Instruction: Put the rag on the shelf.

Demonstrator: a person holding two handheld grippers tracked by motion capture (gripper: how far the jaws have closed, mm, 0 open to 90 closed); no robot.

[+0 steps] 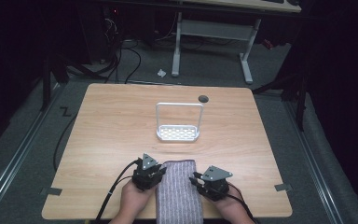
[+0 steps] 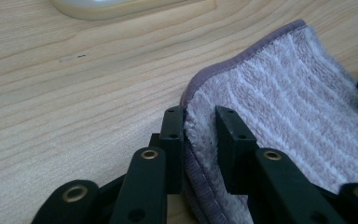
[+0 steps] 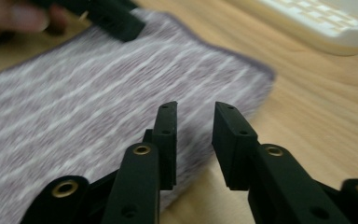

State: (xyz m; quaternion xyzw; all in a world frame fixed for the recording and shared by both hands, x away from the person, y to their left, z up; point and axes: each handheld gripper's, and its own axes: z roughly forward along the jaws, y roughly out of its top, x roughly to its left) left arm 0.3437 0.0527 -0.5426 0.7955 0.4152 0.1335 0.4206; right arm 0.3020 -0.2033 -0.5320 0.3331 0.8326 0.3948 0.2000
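While the left gripper (image 2: pixel 200 126) pinches the near-left edge of the lilac striped terry towel (image 1: pixel 179 190), its jaws narrowed onto the pile, the right gripper (image 3: pixel 195 122) hovers over the opposite long edge with jaws parted and nothing between them. The step in hand looks like securing both sides before lifting or folding; next, the right gripper likely needs to drop onto its hem and close. The towel lies flat, folded into a long strip, at the front of the pale wood counter (image 1: pixel 112 121), well short of the white wire-handled rack (image 1: pixel 178 133).
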